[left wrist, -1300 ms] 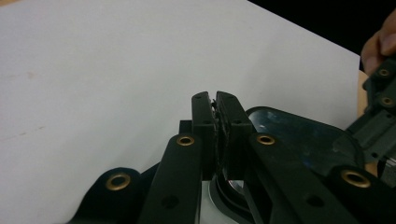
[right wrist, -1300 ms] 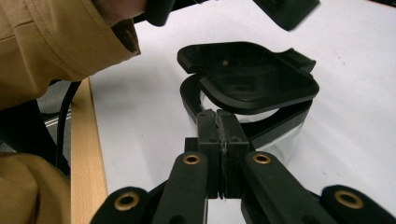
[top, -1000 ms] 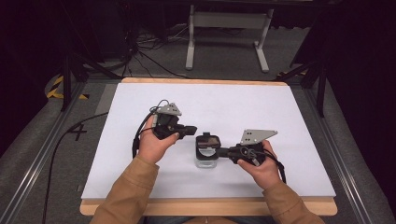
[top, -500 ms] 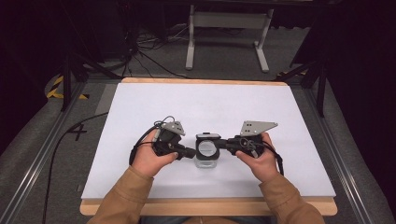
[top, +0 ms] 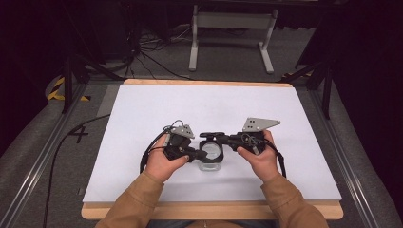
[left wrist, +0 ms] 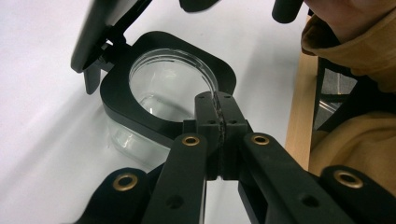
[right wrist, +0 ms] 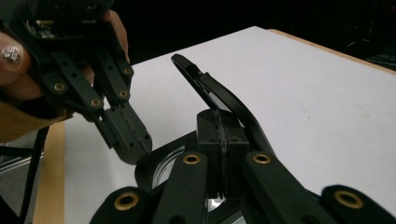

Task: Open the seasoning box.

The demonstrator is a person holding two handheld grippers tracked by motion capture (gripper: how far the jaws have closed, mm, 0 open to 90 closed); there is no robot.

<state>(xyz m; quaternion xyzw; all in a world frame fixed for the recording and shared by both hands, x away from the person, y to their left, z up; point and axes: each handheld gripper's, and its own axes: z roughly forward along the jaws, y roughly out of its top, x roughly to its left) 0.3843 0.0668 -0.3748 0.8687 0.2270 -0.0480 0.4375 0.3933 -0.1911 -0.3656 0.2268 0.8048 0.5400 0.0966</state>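
A clear container [top: 210,160] with a black square rim [left wrist: 116,93] stands on the white table near its front edge. Its hinged black lid [right wrist: 212,91] is tilted up and open. My left gripper [left wrist: 216,99] is shut with nothing between its jaws, and its tip rests at the rim's near corner over the round opening. In the high view it [top: 194,154] comes in from the container's left. My right gripper [right wrist: 219,117] is shut and empty too, its tip right against the raised lid. In the high view it [top: 212,137] reaches in from the right, above the container's far side.
A white sheet [top: 157,109] covers the wooden table, whose front edge [top: 214,209] runs close behind the hands. Both sleeves are tan. A cable [top: 142,161] loops left from the left gripper. Dark floor, cables and a metal stand [top: 230,28] lie beyond the table.
The left hand has come down and toward the person, bringing its shut gripper to the container's rim. The right hand has shifted slightly away, staying at the lid.
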